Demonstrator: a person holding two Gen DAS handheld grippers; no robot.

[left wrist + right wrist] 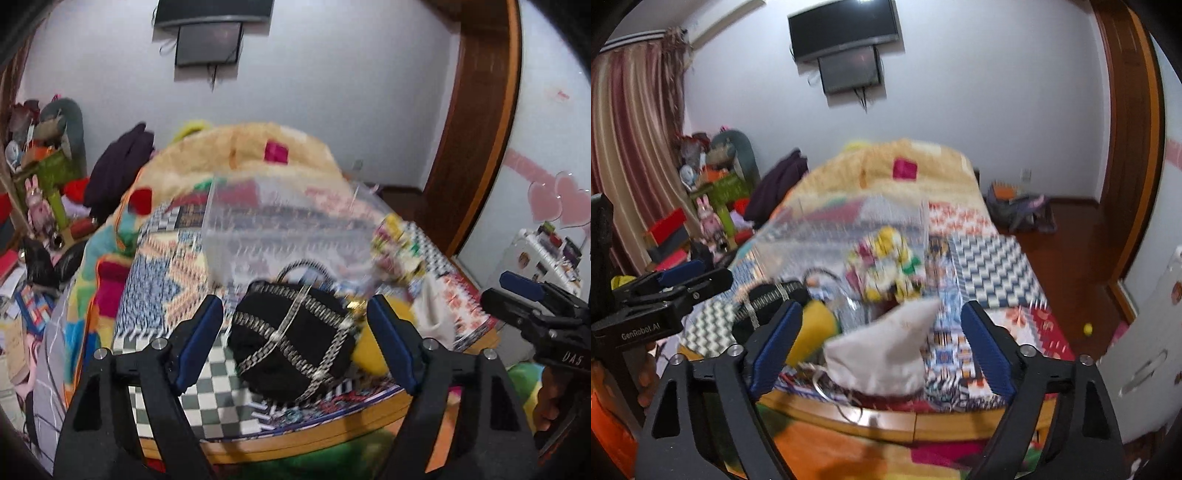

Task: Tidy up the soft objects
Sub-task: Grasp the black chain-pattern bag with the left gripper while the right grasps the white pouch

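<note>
A black soft bag with silver chain trim (291, 343) lies near the bed's foot edge, between the open fingers of my left gripper (295, 343), which is empty. A yellow plush (369, 350) lies right of it, also in the right wrist view (812, 328). A white cloth pouch (886, 350) lies between the open fingers of my right gripper (882, 347), also empty. A clear plastic box (288, 229) stands behind them on the bed. A yellow-and-red patterned soft item (886, 262) sits at the box. The frames are blurred.
The bed has a patchwork cover (993, 266) and a wooden foot rail (314, 432). A folded plush blanket (258, 147) lies at the far end. Clutter and toys (40, 206) fill the left side. A white cabinet (1145, 350) stands right, a bag (1019, 210) on the floor.
</note>
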